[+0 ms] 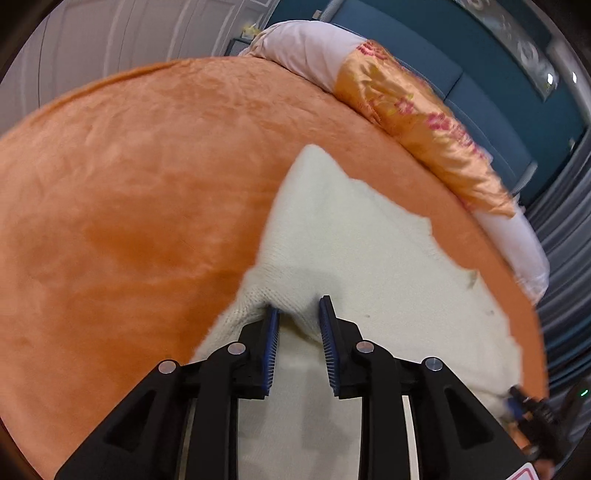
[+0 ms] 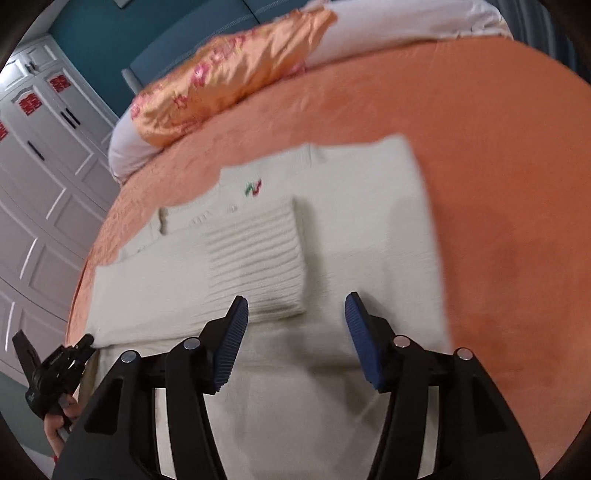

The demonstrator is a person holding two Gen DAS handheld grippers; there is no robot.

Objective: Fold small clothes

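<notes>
A cream knit sweater point(image 2: 354, 221) lies spread on an orange bedspread point(image 2: 498, 166), with a small red and green emblem point(image 2: 253, 188) on its chest. A ribbed sleeve point(image 2: 258, 258) is folded across the body. My right gripper point(image 2: 295, 306) hovers open over the sweater's near part with nothing between its pads. My left gripper point(image 1: 299, 310) is at the sweater's point(image 1: 369, 251) left edge. Its jaws stand slightly apart with a raised fold of knit loose between the blue pads point(image 1: 271, 332). In the right wrist view the left gripper point(image 2: 83, 347) shows at the sweater's near left corner, held by a hand.
An orange satin quilt with pink flowers point(image 2: 229, 81) and white pillows point(image 2: 406, 22) lie along the head of the bed. A teal headboard point(image 1: 461, 74) stands behind them, and white wardrobe doors point(image 2: 44, 166) stand left of the bed. The right gripper point(image 1: 524, 402) appears at the left wrist view's lower right.
</notes>
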